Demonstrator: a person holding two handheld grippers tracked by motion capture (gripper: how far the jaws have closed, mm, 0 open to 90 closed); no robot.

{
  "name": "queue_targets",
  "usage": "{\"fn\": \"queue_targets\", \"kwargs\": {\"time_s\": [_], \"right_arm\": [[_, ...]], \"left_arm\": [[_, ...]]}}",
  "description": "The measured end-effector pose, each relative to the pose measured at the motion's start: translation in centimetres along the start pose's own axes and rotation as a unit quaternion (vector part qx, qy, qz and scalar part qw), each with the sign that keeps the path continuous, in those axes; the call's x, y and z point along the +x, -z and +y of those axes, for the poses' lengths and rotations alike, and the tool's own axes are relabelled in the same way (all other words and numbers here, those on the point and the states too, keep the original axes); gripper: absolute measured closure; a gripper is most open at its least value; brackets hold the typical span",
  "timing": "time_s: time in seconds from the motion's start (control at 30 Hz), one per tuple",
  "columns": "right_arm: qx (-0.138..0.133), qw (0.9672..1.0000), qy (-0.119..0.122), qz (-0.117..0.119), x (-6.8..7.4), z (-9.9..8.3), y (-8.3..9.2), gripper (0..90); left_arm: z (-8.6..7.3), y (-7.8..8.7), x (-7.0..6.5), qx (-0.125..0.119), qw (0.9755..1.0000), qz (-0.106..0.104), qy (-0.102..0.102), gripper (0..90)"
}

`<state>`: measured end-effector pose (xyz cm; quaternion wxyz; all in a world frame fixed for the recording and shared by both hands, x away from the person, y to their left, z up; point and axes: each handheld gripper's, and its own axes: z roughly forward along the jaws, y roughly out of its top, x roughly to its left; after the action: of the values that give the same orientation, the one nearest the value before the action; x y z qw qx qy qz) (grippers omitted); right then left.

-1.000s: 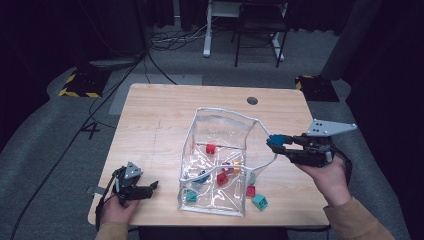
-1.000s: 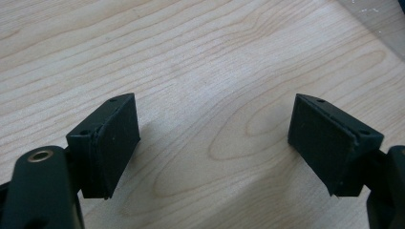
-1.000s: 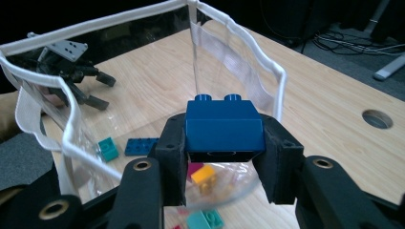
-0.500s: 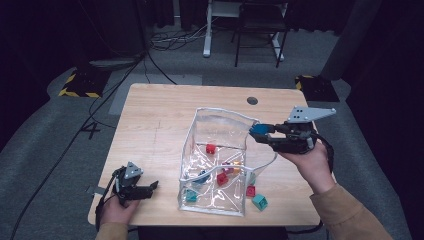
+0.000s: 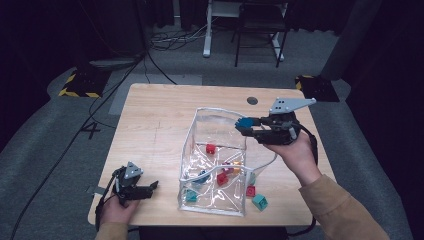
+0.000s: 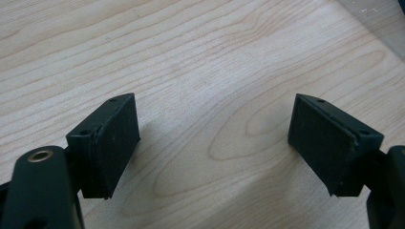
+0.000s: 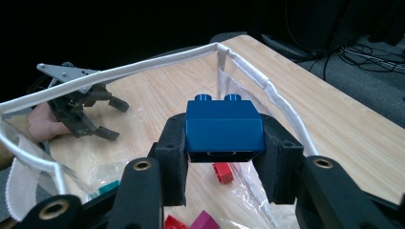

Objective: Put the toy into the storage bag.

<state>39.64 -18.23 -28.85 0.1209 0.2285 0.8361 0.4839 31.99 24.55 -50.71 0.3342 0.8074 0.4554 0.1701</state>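
Over clear bag (image 5: pixel 215 165) rim: right gripper (image 5: pixel 246 126) clamps blue brick (image 7: pixel 224 129); left gripper (image 5: pixel 151 187) agape, loose bricks (image 5: pixel 255 196) outside.

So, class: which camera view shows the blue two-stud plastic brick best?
The right gripper view: the blue two-stud plastic brick sits large and sharp, clamped in the right gripper, studs up. The high view shows it small, over the clear plastic bag's rim. The left gripper view looks at bare wooden table.

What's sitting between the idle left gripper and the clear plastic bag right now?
Nothing: in the high view, bare wooden tabletop separates the left gripper from the clear plastic bag. The left gripper view shows bare wood between its fingers.
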Motion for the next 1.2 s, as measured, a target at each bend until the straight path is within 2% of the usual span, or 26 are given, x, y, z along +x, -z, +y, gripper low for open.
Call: {"fn": "queue_targets", "kwargs": {"time_s": [0.3,0.37,0.47,0.63,0.67,0.7,0.73,0.77,0.87,0.9,1.0,1.03,1.07,1.13,1.2], "right_arm": [[0.026,0.9996,0.001,0.012,0.1,0.6,-2.9,58.7],[0.037,0.9991,0.000,0.022,0.3,0.7,-4.1,58.7],[0.042,0.9988,0.001,0.026,0.5,0.8,-4.6,58.6],[0.080,0.9963,0.002,0.030,0.9,0.6,-6.5,58.7],[0.080,0.9963,0.002,0.030,0.9,0.6,-6.5,58.7],[0.097,0.9948,-0.002,0.030,1.0,0.5,-7.0,58.7],[0.097,0.9948,-0.002,0.030,1.0,0.5,-7.0,58.7],[0.113,0.9931,-0.003,0.032,1.0,0.4,-7.5,58.7],[0.125,0.9917,-0.004,0.033,1.1,0.3,-7.9,58.7],[0.143,0.9891,-0.006,0.037,1.2,0.1,-8.3,58.6],[0.155,0.9872,-0.004,0.037,1.3,0.0,-8.6,58.6],[0.169,0.9848,-0.005,0.042,1.3,-0.2,-8.9,54.9],[0.170,0.9845,-0.006,0.043,1.2,-0.2,-9.0,49.8],[0.164,0.9853,-0.007,0.046,1.2,-0.3,-9.0,42.9],[0.156,0.9865,-0.006,0.047,1.2,-0.2,-8.8,41.6]], "left_arm": [[0.0,0.0,0.0,0.001,1.0000,-0.001,0.000,18.1],[0.0,0.0,0.0,0.001,1.0000,-0.001,0.000,18.2],[0.0,0.0,0.0,0.000,1.0000,-0.001,0.000,18.1],[0.0,0.0,0.0,0.000,1.0000,-0.001,0.000,18.1],[0.0,0.0,0.0,0.000,1.0000,-0.001,0.000,18.1],[0.0,0.0,0.0,0.001,1.0000,-0.001,0.000,18.1],[0.0,0.0,0.0,0.001,1.0000,-0.001,0.000,18.1],[0.0,0.0,0.0,0.001,1.0000,-0.001,0.000,18.1],[0.0,0.0,0.0,0.001,1.0000,-0.001,0.000,18.1],[0.0,0.0,0.0,0.001,1.0000,-0.001,0.000,18.1],[0.0,0.0,0.0,0.000,1.0000,-0.001,0.000,18.1],[0.0,0.0,0.0,0.001,1.0000,-0.001,0.000,18.1],[0.0,0.0,0.0,0.001,1.0000,-0.001,0.000,18.1],[0.0,0.0,0.0,0.001,1.0000,-0.001,0.000,18.1],[0.0,0.0,0.0,0.001,1.0000,-0.001,0.000,18.1]]}}
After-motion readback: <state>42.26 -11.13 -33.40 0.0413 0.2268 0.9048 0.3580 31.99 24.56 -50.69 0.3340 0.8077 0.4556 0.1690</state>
